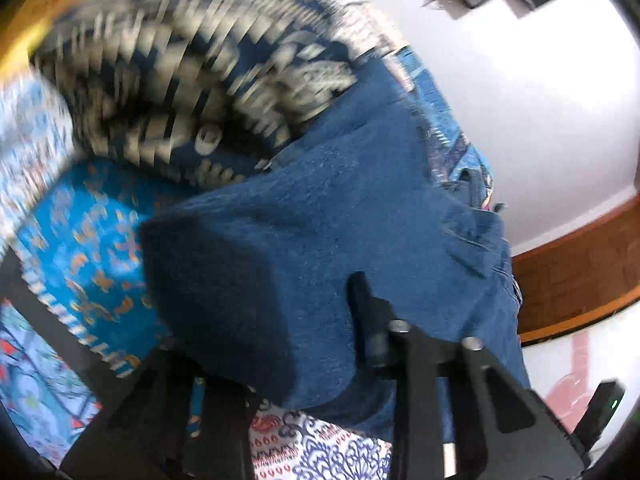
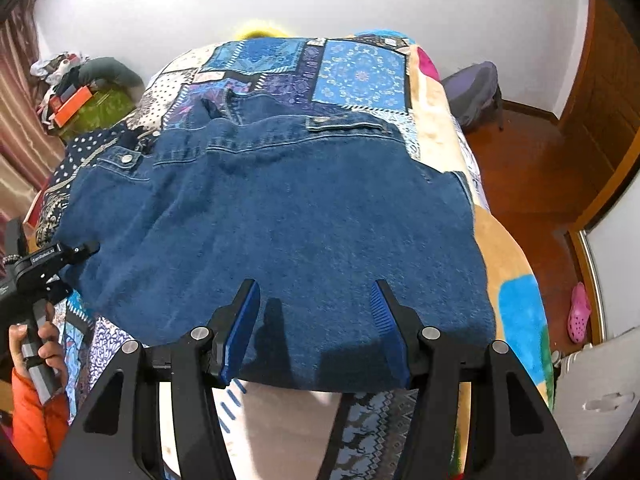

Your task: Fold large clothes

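The denim jacket [image 2: 280, 216] is spread flat on the patchwork bedspread [image 2: 352, 72], its left edge pinched in the closed left gripper [image 2: 86, 250], while its near hem is straddled, ungripped, by the parted fingers of the right gripper [image 2: 316, 300].

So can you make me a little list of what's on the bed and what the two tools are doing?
garment: denim jacket, spread flat
under it: patchwork quilt on the bed
left tool: at the jacket's left edge, denim between its fingers
right tool: open, over the jacket's near hem
hand: holds the left tool's handle
floor: pink shoe
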A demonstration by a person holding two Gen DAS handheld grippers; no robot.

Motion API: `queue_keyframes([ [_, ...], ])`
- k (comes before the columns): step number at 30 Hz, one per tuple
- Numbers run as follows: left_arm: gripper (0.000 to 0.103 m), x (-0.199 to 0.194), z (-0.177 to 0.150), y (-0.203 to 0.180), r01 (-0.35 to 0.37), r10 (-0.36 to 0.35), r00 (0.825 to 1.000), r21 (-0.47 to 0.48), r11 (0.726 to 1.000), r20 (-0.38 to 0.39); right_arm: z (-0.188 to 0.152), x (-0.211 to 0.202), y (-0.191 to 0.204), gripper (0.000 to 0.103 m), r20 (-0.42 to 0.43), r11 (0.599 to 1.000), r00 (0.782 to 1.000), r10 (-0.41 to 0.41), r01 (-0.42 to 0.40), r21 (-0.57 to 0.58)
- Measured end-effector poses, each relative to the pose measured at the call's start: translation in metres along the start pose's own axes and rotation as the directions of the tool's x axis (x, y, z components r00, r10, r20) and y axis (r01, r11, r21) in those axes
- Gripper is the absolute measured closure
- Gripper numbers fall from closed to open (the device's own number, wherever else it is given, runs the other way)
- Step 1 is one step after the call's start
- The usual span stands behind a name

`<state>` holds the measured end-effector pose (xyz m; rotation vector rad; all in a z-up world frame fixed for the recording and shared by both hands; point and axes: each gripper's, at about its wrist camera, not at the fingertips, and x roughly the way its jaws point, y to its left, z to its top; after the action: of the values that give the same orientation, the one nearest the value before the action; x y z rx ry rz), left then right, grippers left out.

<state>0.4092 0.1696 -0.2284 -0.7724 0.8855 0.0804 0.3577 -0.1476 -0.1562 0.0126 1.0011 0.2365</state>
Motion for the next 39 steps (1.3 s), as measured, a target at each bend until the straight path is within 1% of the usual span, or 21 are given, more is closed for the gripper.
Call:
queue_keyframes([
  [3,0.085,-0.025,0.002,-0.025,0.008,-0.011,0.999,0.057,0.998,0.050,0.005,-0.001,0.010,0.050,0.003,1.000,1.000,0.012,-0.012,-0.020],
  [5,0.086,-0.046,0.006,-0.041,0.036,-0.044,0.995,0.096,0.995,0.085,0.009,-0.005,0.020,0.050,0.017,0.999,1.000,0.016,-0.015,-0.045],
  [7,0.087,-0.072,0.010,-0.064,0.076,-0.098,0.986,0.163,0.984,0.134,0.015,-0.010,0.029,0.050,0.040,0.997,0.999,0.029,-0.026,-0.066],
  [9,0.089,-0.095,0.015,-0.081,0.097,-0.135,0.975,0.210,0.973,0.176,0.024,-0.019,0.043,0.050,0.072,0.996,0.996,0.056,-0.051,-0.073],
  [11,0.090,-0.117,0.020,-0.088,0.126,-0.174,0.963,0.229,0.965,0.204,0.033,-0.024,0.056,0.050,0.088,0.992,0.990,0.108,-0.101,-0.075],
  [13,0.092,-0.136,0.025,-0.096,0.121,-0.187,0.950,0.257,0.959,0.249,0.039,-0.023,0.071,0.050,0.079,0.984,0.983,0.164,-0.158,-0.084],
  [14,0.093,-0.145,0.026,-0.099,0.104,-0.183,0.942,0.273,0.956,0.281,0.041,-0.019,0.081,0.049,0.064,0.979,0.980,0.190,-0.184,-0.093],
  [15,0.093,-0.152,0.026,-0.095,0.093,-0.178,0.937,0.279,0.956,0.299,0.042,-0.015,0.091,0.047,0.049,0.974,0.978,0.205,-0.199,-0.105],
  [17,0.093,-0.157,0.026,-0.098,0.059,-0.162,0.930,0.302,0.951,0.331,0.039,-0.001,0.111,0.046,0.014,0.967,0.975,0.222,-0.219,-0.133],
  [19,0.093,-0.158,0.023,-0.102,0.003,-0.128,0.925,0.331,0.943,0.357,0.032,0.023,0.132,0.046,-0.058,0.955,0.970,0.235,-0.241,-0.174],
  [21,0.093,-0.153,0.021,-0.103,-0.027,-0.105,0.929,0.348,0.937,0.355,0.022,0.047,0.146,0.047,-0.140,0.945,0.960,0.242,-0.266,-0.193],
  [22,0.093,-0.148,0.021,-0.103,-0.032,-0.097,0.935,0.354,0.935,0.341,0.015,0.065,0.154,0.047,-0.203,0.939,0.948,0.244,-0.283,-0.194],
  [23,0.093,-0.139,0.020,-0.103,-0.043,-0.082,0.944,0.363,0.931,0.320,0.010,0.076,0.157,0.047,-0.235,0.937,0.940,0.249,-0.295,-0.188],
  [24,0.093,-0.134,0.018,-0.103,-0.056,-0.067,0.948,0.370,0.927,0.311,0.005,0.089,0.160,0.046,-0.265,0.935,0.929,0.259,-0.310,-0.172],
  [26,0.093,-0.123,0.012,-0.102,-0.085,-0.041,0.951,0.388,0.918,0.305,0.000,0.109,0.158,0.046,-0.314,0.940,0.911,0.267,-0.318,-0.124],
  [28,0.093,-0.121,0.008,-0.107,-0.105,-0.034,0.948,0.412,0.905,0.315,0.002,0.115,0.151,0.046,-0.336,0.941,0.898,0.285,-0.329,-0.082],
  [30,0.093,-0.120,0.008,-0.117,-0.094,-0.047,0.951,0.431,0.897,0.307,0.005,0.110,0.142,0.046,-0.341,0.935,0.885,0.316,-0.351,-0.044],
  [32,0.093,-0.118,0.006,-0.135,-0.085,-0.062,0.954,0.460,0.884,0.294,0.009,0.099,0.129,0.046,-0.313,0.941,0.896,0.316,-0.339,-0.020],
  [34,0.093,-0.114,0.002,-0.152,-0.070,-0.081,0.956,0.488,0.870,0.281,0.013,0.076,0.109,0.046,-0.244,0.949,0.923,0.298,-0.313,-0.025],
  [37,0.093,-0.103,-0.009,-0.185,-0.024,-0.127,0.962,0.537,0.843,0.241,0.014,0.043,0.079,0.046,-0.148,0.962,0.953,0.263,-0.270,-0.032],
  [39,0.093,-0.096,-0.021,-0.207,0.023,-0.169,0.964,0.571,0.821,0.205,0.014,0.015,0.053,0.046,-0.077,0.975,0.973,0.220,-0.222,-0.027],
])
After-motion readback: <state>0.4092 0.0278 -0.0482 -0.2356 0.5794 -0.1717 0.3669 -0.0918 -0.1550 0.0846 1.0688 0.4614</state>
